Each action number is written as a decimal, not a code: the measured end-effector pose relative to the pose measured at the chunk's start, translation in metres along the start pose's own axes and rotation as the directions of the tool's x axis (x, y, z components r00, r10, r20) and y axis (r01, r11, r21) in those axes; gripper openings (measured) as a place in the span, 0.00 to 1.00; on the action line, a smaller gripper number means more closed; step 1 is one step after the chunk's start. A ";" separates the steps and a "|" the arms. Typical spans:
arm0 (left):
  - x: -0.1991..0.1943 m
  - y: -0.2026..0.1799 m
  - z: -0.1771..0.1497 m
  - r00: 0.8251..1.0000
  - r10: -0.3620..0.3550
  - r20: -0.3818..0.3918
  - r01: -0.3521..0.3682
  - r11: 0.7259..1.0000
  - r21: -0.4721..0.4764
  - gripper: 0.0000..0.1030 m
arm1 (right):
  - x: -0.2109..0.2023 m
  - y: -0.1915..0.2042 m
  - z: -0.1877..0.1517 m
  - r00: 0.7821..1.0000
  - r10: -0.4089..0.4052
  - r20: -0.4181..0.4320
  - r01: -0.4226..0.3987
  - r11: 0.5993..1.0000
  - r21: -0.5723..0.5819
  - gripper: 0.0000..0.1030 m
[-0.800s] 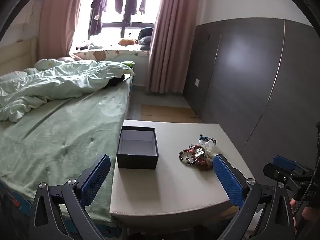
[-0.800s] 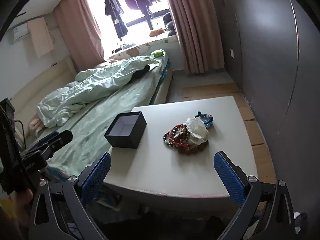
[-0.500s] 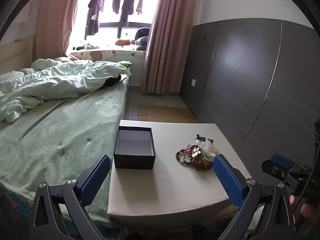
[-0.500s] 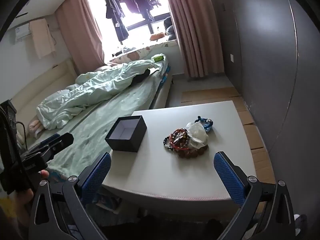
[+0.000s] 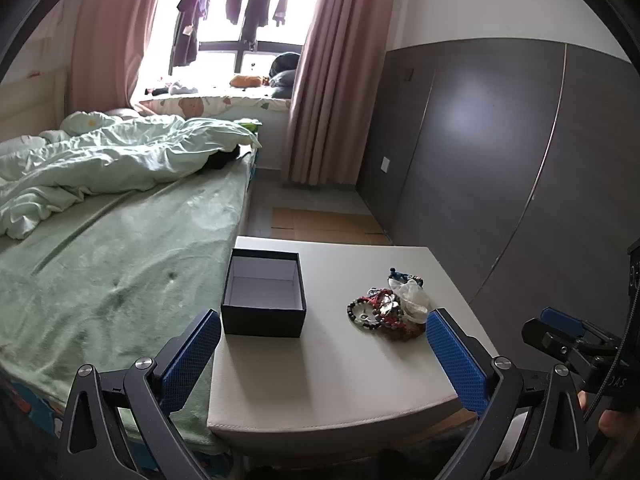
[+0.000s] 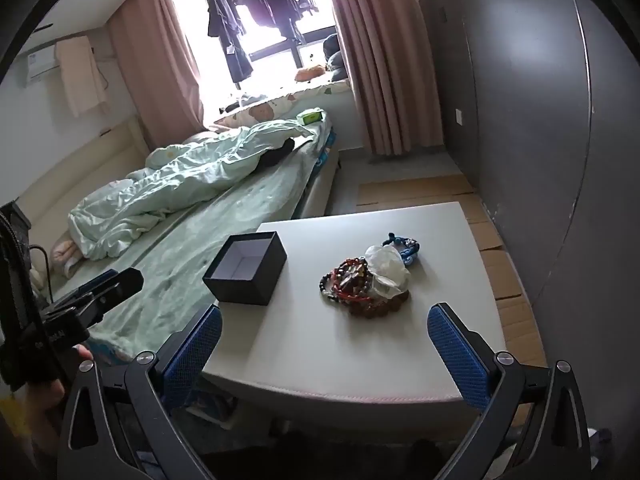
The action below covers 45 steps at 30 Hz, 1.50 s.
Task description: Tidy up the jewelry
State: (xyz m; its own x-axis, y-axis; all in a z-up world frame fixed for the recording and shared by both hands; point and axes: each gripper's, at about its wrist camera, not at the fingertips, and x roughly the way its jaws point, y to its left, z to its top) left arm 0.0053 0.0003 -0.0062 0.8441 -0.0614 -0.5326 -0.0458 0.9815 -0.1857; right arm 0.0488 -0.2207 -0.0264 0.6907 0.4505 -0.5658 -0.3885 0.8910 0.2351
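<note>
Jewelry [image 6: 366,280] lies heaped on the table [image 6: 360,360], right of the open box [image 6: 246,268] and apart from it. Your right gripper [image 6: 326,354] sits nearer the heap, ahead and slightly right; your left gripper [image 5: 324,360] faces the box. Both are spread wide, empty.

Ahead of the left hand-held gripper [image 5: 322,354], whose blue fingers stand wide apart, a bare strip of tabletop [image 5: 340,376] runs forward between two obstacles: the open dark box [image 5: 263,300] ahead-left and the heap of beaded jewelry [image 5: 386,310] ahead-right. The two are well apart. Further left the bed [image 5: 100,280] butts against the tabletop edge. The right hand-held gripper [image 6: 324,346], also spread wide, faces bare tabletop, with the jewelry heap just ahead and the box ahead-left. A dark wall panel [image 6: 560,140] closes its right side.
</note>
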 end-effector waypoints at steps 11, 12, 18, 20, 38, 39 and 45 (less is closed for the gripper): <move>0.002 0.004 0.002 1.000 -0.011 0.003 0.011 1.000 -0.018 0.99 | -0.006 0.005 0.006 1.000 -0.010 0.006 0.011 0.999 -0.031 1.00; 0.002 0.005 0.002 1.000 -0.013 0.003 0.013 1.000 -0.022 0.99 | -0.005 0.007 0.007 1.000 -0.016 0.005 0.016 0.999 -0.036 1.00; 0.003 0.008 0.003 1.000 -0.016 -0.005 0.016 1.000 -0.024 0.99 | -0.001 0.003 0.008 0.999 -0.031 -0.005 0.031 0.999 -0.018 1.00; 0.004 0.008 0.003 1.000 -0.015 -0.004 0.014 1.000 -0.024 0.99 | -0.001 0.004 0.008 0.999 -0.033 -0.005 0.033 0.999 -0.018 1.00; 0.002 0.009 0.001 1.000 -0.018 -0.002 0.018 0.999 -0.028 0.99 | -0.001 0.004 0.009 0.999 -0.034 -0.006 0.033 0.999 -0.017 1.00; 0.002 0.009 0.001 1.000 -0.017 -0.001 0.017 0.999 -0.028 0.99 | -0.001 0.004 0.009 0.999 -0.034 -0.006 0.034 0.999 -0.018 1.00; 0.002 0.008 0.001 1.000 -0.017 -0.002 0.016 0.999 -0.028 0.99 | -0.002 0.002 0.010 0.999 -0.034 -0.011 0.034 0.999 -0.013 1.00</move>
State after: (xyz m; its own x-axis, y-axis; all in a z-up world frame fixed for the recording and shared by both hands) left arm 0.0068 0.0084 -0.0083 0.8439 -0.0779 -0.5308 -0.0467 0.9750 -0.2173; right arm 0.0526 -0.2191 -0.0173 0.6969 0.4190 -0.5821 -0.3723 0.9050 0.2057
